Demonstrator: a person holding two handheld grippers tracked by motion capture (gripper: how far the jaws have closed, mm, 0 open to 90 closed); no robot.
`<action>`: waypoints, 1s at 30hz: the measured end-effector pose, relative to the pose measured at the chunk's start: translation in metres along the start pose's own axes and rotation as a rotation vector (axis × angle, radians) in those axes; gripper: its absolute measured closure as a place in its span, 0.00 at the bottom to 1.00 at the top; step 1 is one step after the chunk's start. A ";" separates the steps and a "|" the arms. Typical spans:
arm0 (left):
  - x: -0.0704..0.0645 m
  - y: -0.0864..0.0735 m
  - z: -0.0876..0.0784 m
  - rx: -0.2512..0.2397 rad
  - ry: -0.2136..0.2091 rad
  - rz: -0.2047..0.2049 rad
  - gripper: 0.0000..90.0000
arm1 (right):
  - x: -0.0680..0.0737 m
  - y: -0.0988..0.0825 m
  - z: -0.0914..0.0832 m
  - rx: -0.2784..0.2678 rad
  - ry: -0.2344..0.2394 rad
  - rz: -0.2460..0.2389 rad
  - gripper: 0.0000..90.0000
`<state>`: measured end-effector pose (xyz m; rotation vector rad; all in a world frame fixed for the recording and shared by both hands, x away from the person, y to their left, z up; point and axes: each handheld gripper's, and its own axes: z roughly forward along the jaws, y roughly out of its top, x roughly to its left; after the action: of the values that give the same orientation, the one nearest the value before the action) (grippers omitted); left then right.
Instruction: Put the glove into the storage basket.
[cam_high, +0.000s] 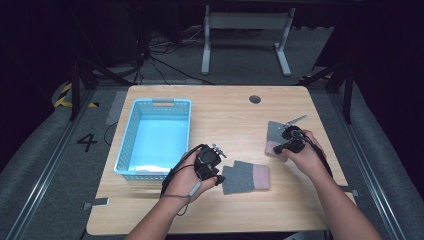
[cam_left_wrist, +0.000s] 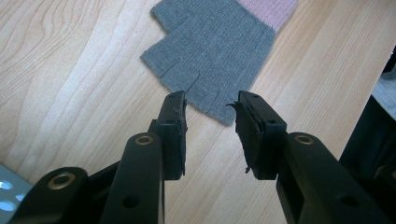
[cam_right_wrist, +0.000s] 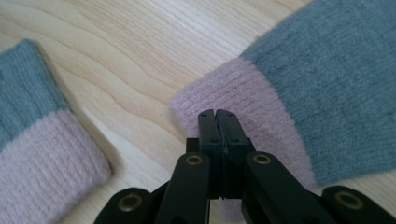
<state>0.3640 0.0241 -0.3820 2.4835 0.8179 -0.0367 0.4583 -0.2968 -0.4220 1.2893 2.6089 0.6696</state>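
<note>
Grey-and-pink gloves: left gripper (cam_left_wrist: 210, 128) jaws spread above one (cam_left_wrist: 212, 51), right gripper (cam_right_wrist: 218, 116) jaws pinching the other's cuff (cam_right_wrist: 233, 93).

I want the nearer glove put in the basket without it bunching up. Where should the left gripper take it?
Grip the grey finger edge of the nearer glove, coming in low from the basket side. It lies flat with its finger ends just ahead of the open left gripper, so a shallow pinch of that edge likely works.

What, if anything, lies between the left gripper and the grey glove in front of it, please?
Nothing visible does. The left gripper has its jaws apart over bare table, and the near edge of the grey glove lies just ahead of the fingertips.
</note>
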 end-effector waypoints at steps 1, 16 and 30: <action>0.000 0.000 0.000 0.000 0.000 0.000 0.71 | 0.000 0.000 0.000 0.000 0.000 0.000 1.00; -0.001 0.004 0.003 0.008 -0.002 0.009 0.70 | -0.021 -0.031 -0.019 0.007 -0.015 0.054 1.00; 0.000 0.003 0.003 0.008 -0.002 0.006 0.69 | -0.031 -0.043 -0.028 0.027 -0.044 0.078 1.00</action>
<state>0.3660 0.0204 -0.3827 2.4929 0.8115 -0.0402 0.4378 -0.3526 -0.4187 1.4032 2.5529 0.6134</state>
